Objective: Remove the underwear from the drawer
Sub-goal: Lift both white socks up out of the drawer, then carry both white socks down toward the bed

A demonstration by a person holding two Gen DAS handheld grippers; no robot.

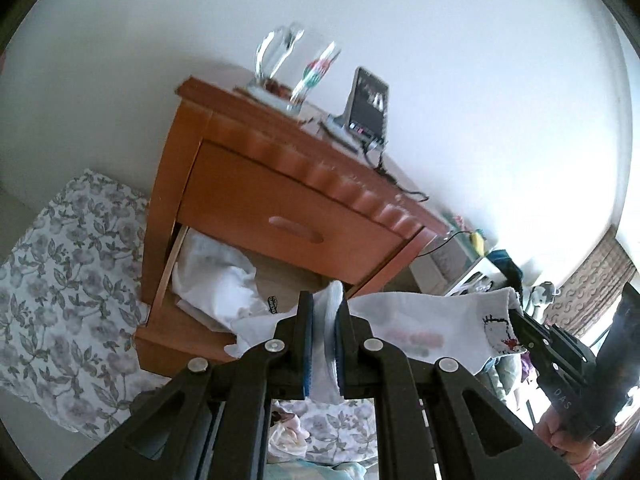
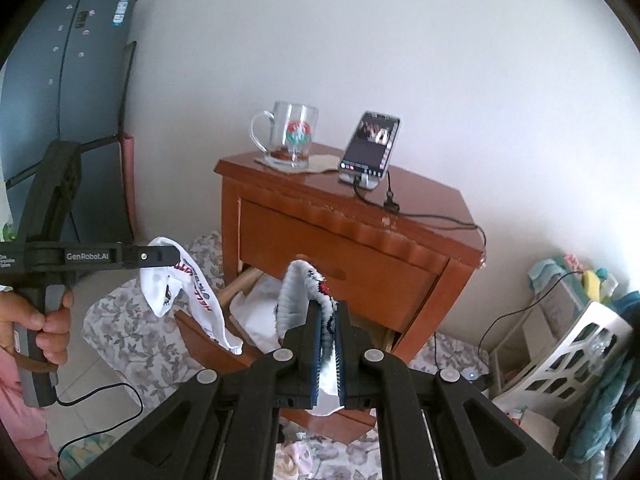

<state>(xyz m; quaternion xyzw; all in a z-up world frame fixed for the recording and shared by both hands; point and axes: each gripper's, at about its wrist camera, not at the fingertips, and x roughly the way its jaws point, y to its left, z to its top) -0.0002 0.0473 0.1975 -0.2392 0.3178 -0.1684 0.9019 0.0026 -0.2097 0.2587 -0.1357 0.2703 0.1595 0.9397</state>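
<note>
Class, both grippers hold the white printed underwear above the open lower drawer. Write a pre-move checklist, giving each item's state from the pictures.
1. Left gripper shut on the white printed underwear: ok.
2. Right gripper shut on the same garment: ok.
3. Garment lifted clear of the open lower wooden drawer: ok.
4. Other white clothes left in the drawer, not snagged: cannot tell.
5. Clear glass mug and propped phone on the nightstand away from the grippers: ok.

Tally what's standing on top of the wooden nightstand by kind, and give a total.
Clear glass mug with a handle: 1
Black smartphone propped on a stand: 1
Flat pale coaster under the mug: 1
Black charging cable: 1
Total: 4
</note>
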